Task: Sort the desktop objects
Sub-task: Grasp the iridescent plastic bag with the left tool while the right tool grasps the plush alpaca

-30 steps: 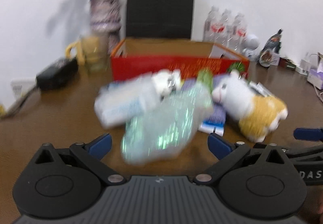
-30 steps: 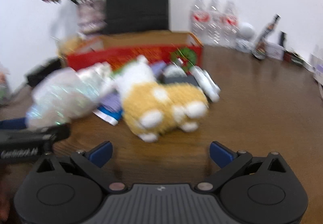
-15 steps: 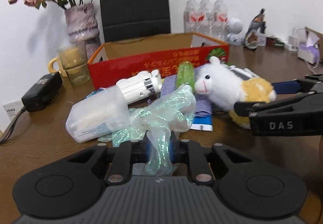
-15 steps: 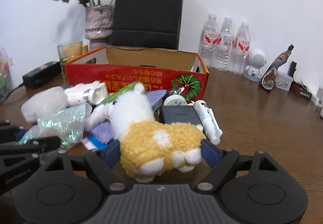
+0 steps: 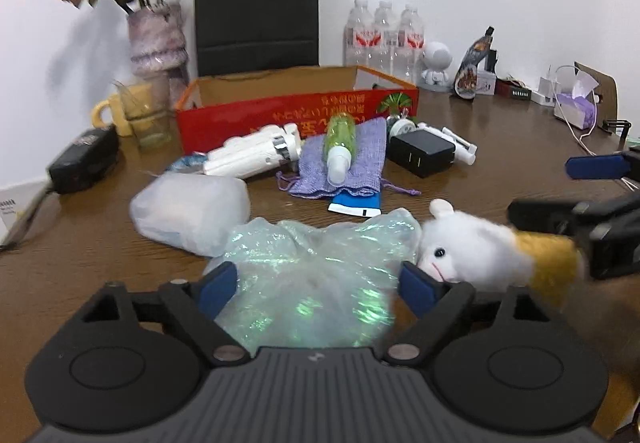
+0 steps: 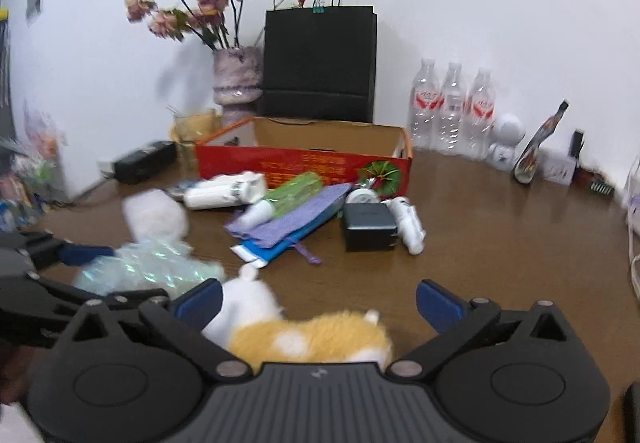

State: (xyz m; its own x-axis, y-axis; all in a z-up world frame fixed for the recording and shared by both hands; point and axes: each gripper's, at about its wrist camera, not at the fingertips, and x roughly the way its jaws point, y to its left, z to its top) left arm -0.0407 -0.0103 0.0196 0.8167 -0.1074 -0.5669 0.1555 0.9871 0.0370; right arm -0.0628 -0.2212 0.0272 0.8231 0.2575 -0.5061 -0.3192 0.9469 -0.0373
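Sorting looks barely begun: the red box (image 5: 296, 115) shows nothing inside from here. Left gripper (image 5: 316, 283), jaws opening, straddles the iridescent plastic bag (image 5: 312, 267) unclamped. Right gripper (image 6: 318, 303), jaws opening wide, brackets the plush alpaca (image 6: 308, 335). Charger (image 6: 368, 225) and spray bottle (image 5: 340, 141) wait near the box.

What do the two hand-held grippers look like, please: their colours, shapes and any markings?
Both look alike. The left gripper has a ribbed dark grey body, two round black discs at its sides, black angular linkage arms with silver pivot pins, and blue pads on its fingers. The right gripper has the same build, with blue pads too. No readable lettering, cables or sleeves show.
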